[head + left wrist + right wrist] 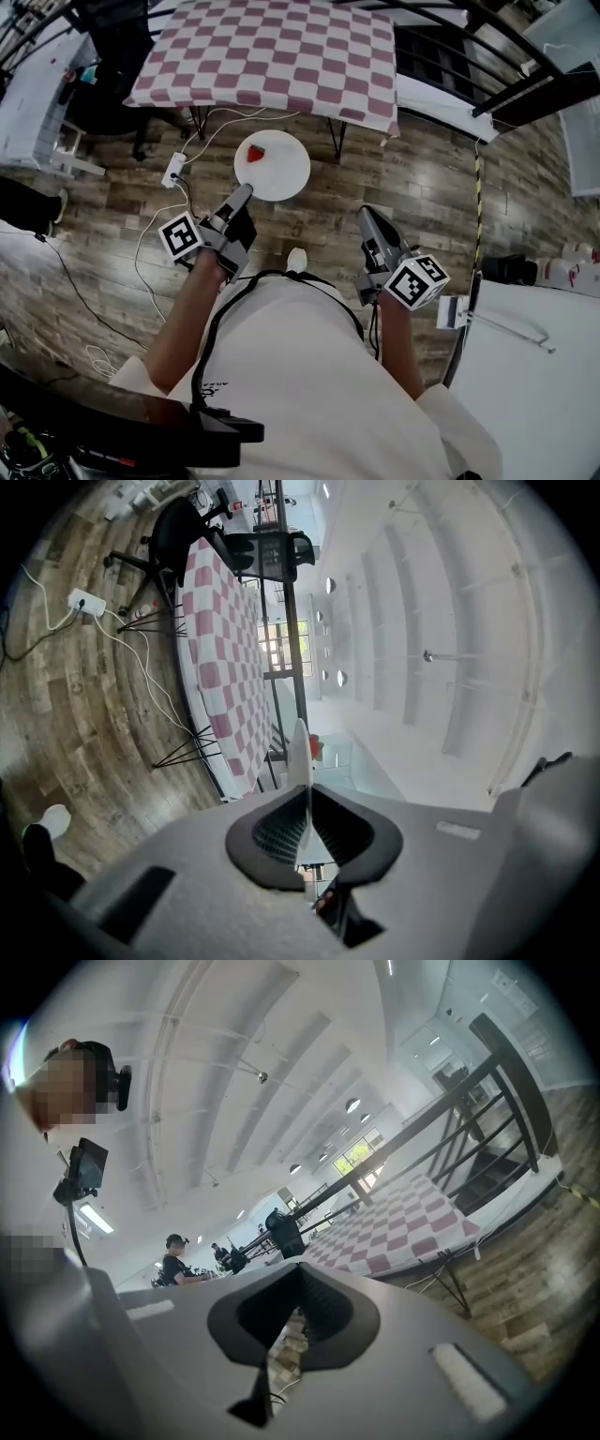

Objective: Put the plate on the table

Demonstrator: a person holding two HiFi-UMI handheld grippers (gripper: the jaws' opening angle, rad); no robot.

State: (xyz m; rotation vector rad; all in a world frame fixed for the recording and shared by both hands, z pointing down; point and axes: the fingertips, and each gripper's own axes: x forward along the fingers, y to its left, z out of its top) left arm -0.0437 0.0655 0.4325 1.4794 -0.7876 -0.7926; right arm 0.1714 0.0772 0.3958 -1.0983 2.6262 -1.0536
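Note:
A round white plate (278, 169) with a small red fruit (255, 154) on it hangs over the wooden floor, short of the table with the pink-and-white checkered cloth (272, 56). My left gripper (246, 193) is shut on the plate's near rim. In the left gripper view the plate (300, 747) shows edge-on between the pads, with the fruit (316, 748) beside it and the table (220, 667) beyond. My right gripper (367, 217) is held lower right, shut and with nothing in it; its view (300, 1283) looks toward the checkered table (403, 1222).
A white power strip (174, 169) and cables lie on the floor left of the plate. A black chair (112, 56) stands at the table's left, black railings (469, 56) at its right. A white table (534, 375) is at the lower right. People (178, 1260) sit far off.

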